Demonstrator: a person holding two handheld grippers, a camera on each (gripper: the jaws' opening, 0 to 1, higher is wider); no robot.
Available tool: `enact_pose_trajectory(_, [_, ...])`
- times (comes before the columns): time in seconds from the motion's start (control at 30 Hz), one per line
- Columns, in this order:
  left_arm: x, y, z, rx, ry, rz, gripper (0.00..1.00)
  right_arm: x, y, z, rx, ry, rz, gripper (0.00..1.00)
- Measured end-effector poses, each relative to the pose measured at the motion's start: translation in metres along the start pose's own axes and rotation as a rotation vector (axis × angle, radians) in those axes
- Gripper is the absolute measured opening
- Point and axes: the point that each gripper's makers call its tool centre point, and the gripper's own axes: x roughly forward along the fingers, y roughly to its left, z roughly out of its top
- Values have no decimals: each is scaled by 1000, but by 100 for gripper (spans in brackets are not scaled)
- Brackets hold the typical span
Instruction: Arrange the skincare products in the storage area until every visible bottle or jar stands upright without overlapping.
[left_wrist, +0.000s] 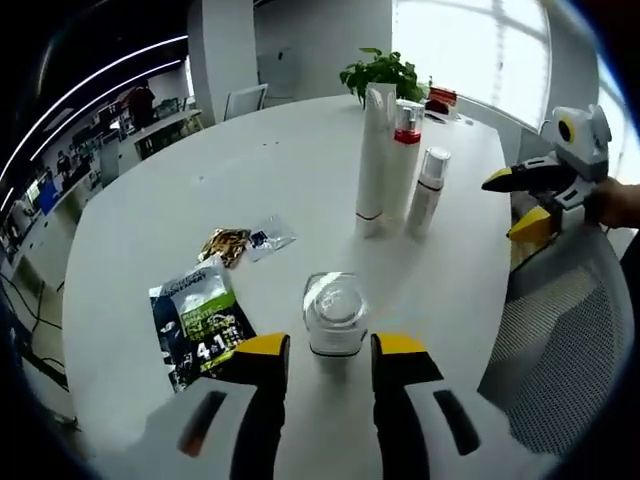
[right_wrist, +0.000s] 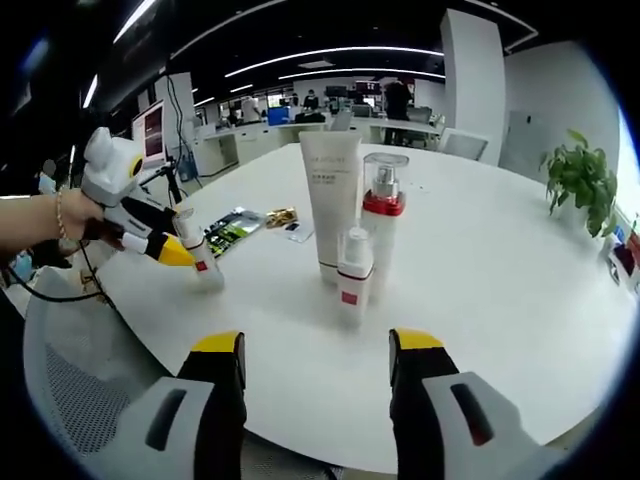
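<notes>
White round table (right_wrist: 520, 300) in an open office. Left gripper (left_wrist: 330, 352) pinches a clear bottle (left_wrist: 334, 315) upright; sachets (left_wrist: 200, 320) lie left. Right gripper (right_wrist: 316, 350) gapes wide; beyond stand small bottle (right_wrist: 354, 275), red-collared pump (right_wrist: 382, 225), tall tube (right_wrist: 331, 200); far right, plant (right_wrist: 580, 180).

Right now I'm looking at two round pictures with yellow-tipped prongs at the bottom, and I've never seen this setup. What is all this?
A person holds a hand tool with two fingers in each hand, and each tool carries a fisheye camera. The left gripper has a small clear-capped bottle between its fingers; whether it grips it I cannot tell. The right gripper is open and holds nothing. On the white table a tall tube, a red-collared pump bottle and a small white bottle stand upright together. Three sachets lie flat nearby.
</notes>
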Motion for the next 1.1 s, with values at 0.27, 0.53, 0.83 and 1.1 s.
enact_pose_trajectory(0.27, [16, -1, -8, 53, -48, -13, 26, 0, -2, -2, 2, 12, -11, 58])
enact_pose_trajectory(0.53, [25, -1, -4, 65, -53, -69, 17, 0, -6, -3, 13, 15, -26, 58])
enact_pose_trajectory(0.83, [47, -26, 18, 161, -124, -222, 16, -1, -10, -3, 24, 13, -52, 58])
enact_pose_trajectory(1.1, [64, -42, 40, 210, -165, -294, 16, -1, -13, -4, 20, 14, -66, 61])
